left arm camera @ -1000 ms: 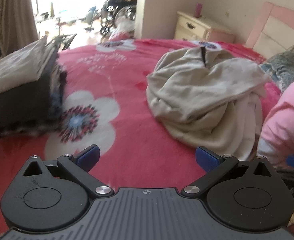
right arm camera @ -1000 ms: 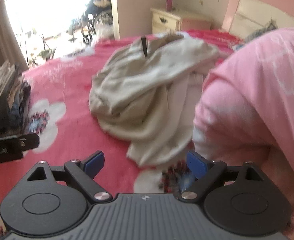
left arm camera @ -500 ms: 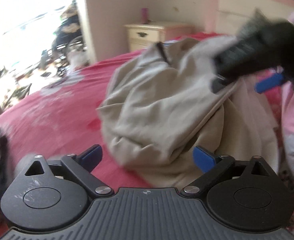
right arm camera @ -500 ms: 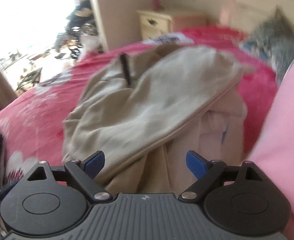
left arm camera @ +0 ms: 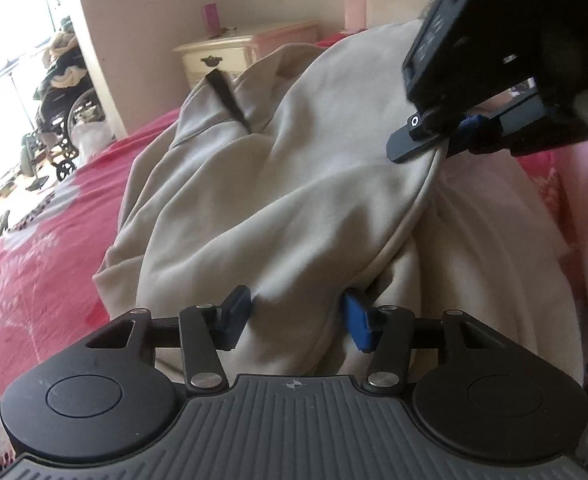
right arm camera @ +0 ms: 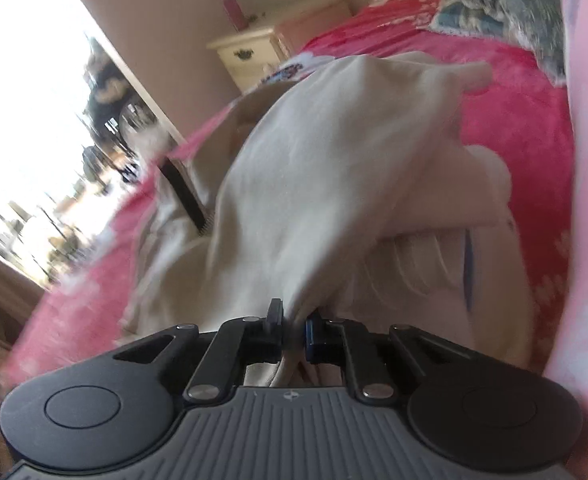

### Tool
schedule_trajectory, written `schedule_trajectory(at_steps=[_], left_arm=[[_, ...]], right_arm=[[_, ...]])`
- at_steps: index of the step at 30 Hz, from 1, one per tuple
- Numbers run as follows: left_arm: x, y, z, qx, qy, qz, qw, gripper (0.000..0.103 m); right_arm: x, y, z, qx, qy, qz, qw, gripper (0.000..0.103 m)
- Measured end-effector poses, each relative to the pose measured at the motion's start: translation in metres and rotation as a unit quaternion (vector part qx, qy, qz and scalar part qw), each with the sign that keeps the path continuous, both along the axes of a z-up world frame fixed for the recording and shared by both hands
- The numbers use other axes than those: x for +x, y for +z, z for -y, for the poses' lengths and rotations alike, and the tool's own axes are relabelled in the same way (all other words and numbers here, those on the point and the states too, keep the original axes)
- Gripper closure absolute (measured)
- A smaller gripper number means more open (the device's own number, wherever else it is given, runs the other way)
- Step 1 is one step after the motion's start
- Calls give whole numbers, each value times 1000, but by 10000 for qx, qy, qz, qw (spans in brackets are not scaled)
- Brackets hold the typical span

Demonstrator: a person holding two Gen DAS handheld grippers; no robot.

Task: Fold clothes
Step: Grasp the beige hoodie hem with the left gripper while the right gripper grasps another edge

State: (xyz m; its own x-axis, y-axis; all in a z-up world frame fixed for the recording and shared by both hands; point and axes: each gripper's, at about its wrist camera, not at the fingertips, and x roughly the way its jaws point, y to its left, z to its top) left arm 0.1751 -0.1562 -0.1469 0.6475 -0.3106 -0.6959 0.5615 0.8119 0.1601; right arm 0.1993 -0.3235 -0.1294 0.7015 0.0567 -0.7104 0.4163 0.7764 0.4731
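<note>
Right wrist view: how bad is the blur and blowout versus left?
Right wrist view: window blown out, left edge and beige garment motion-smeared, right gripper sharp. Left wrist view: steadier, garment folds crisp, window edge overexposed, the right gripper at upper right dark and soft; strong fisheye bending in both.

We note the right gripper (right arm camera: pixel 293 326) with jaws drawn nearly together, pinching a fold of the beige garment (right arm camera: pixel 334 168); in the left wrist view it sits high at upper right (left arm camera: pixel 450 138). Our left gripper (left arm camera: pixel 297 316) is low, jaws part-open, its fingertips (left arm camera: pixel 356 320) pressed into the same cloth.
</note>
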Motion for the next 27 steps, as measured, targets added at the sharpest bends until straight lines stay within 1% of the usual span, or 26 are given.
schedule_trajectory(at_steps=[1,2,4,6,7,9,10,11,14,15,16,17,18,20,22,24,25,27], left_arm=[[-1,0,1,44,-15,42,10000,38],[-2,0,3,89,-30,85,9999,26],[-2,-2,8,217,-95,200,9995,25],[2,-1,16,298,-214,229,9991,33],[5,1,18,248,-225,194,9993,42],[9,7,15,45,-85,110,9999,54],[10,11,12,-70,25,104,9999,67],[9,15,7,-193,114,83,9997,75],[7,28,-7,-574,348,-9,9977,92],[5,32,-10,-632,405,8,9972,94],[4,34,-13,-644,450,43,9969,96],[3,36,-15,-662,509,82,9965,98],[3,40,-18,-719,606,112,9955,98],[6,50,-27,-873,820,153,9927,99],[7,60,-35,-1027,992,200,9896,99],[1,71,-44,-1141,1058,277,9874,99],[-4,76,-49,-1178,1058,333,9868,99],[-17,86,-57,-1249,1003,422,9862,100]], right_arm=[[-3,1,4,121,37,98,9999,93],[-5,3,5,164,106,169,9997,93],[-5,5,5,232,214,286,9991,93],[-7,11,8,369,306,471,9977,94],[-9,15,10,445,351,575,9967,94],[-12,22,11,525,450,708,9951,94],[-14,25,12,543,489,744,9945,94],[-16,27,11,552,514,759,9943,94],[-13,28,11,587,551,638,9947,93],[-11,27,11,598,547,578,9950,91],[-9,26,10,616,525,537,9953,88],[-9,25,10,646,481,491,9955,81],[-9,25,10,687,412,466,9957,77],[-13,24,12,793,212,474,9955,57],[-15,25,15,836,1,537,9951,48],[-14,26,18,888,-177,612,9940,47],[-11,25,19,967,-208,654,9929,45],[-5,24,23,1214,-258,749,9894,46]])
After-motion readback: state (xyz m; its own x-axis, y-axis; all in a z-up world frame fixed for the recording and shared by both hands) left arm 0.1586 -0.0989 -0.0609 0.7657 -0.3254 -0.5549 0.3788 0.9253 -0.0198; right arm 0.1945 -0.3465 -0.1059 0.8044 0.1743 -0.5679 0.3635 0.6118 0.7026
